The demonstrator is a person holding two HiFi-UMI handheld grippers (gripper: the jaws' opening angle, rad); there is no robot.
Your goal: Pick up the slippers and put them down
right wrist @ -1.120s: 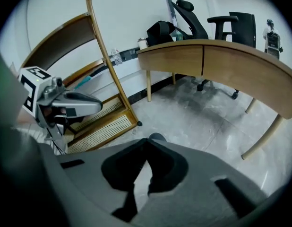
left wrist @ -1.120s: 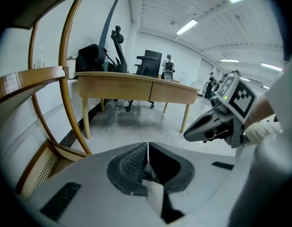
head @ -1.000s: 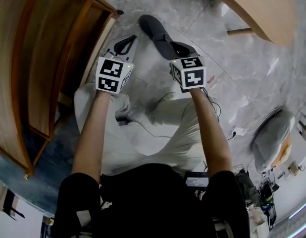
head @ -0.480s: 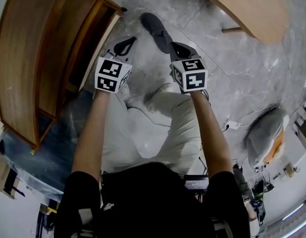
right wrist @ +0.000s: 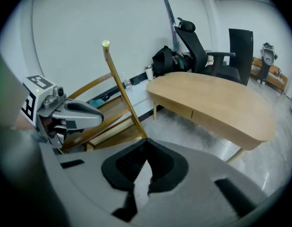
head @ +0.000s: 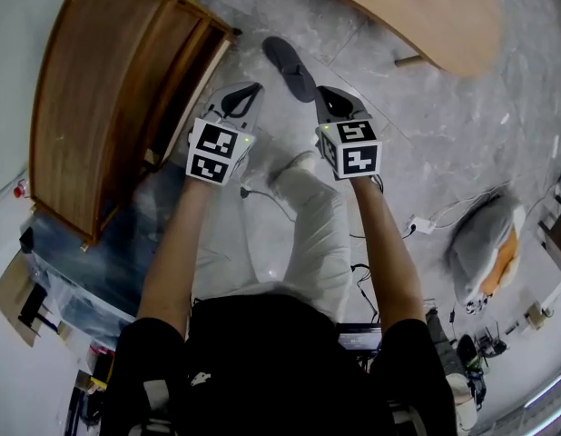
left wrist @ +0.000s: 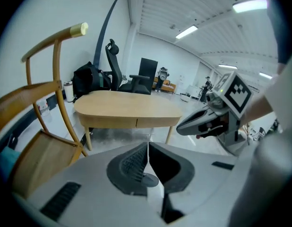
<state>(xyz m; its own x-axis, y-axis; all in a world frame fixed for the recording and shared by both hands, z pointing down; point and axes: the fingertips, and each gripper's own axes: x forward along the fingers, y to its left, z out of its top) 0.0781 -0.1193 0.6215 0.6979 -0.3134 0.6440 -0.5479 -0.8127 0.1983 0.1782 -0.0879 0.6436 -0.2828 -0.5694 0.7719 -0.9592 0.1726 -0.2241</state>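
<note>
**Illumination:** bright, even, indoor.
**Source:** ceiling light strips (left wrist: 250, 4) at one o'clock in the left gripper view, blown out to white.
**Shadows:** faint and soft; a darker patch lay beneath the table (left wrist: 129, 105).
**Glare:** pale streaks of reflection on the marble floor (head: 462, 125) at three o'clock in the head view.
**Distortion:** strong fisheye in all three views. Straight edges bowed toward the rims, and both gripper views closed in a round black vignette.
**Focus:** the near bodies of the left gripper (left wrist: 147, 148) and the right gripper (right wrist: 145, 145) were soft at six o'clock. A smeared pale mass sat at four o'clock in the left gripper view.
</note>
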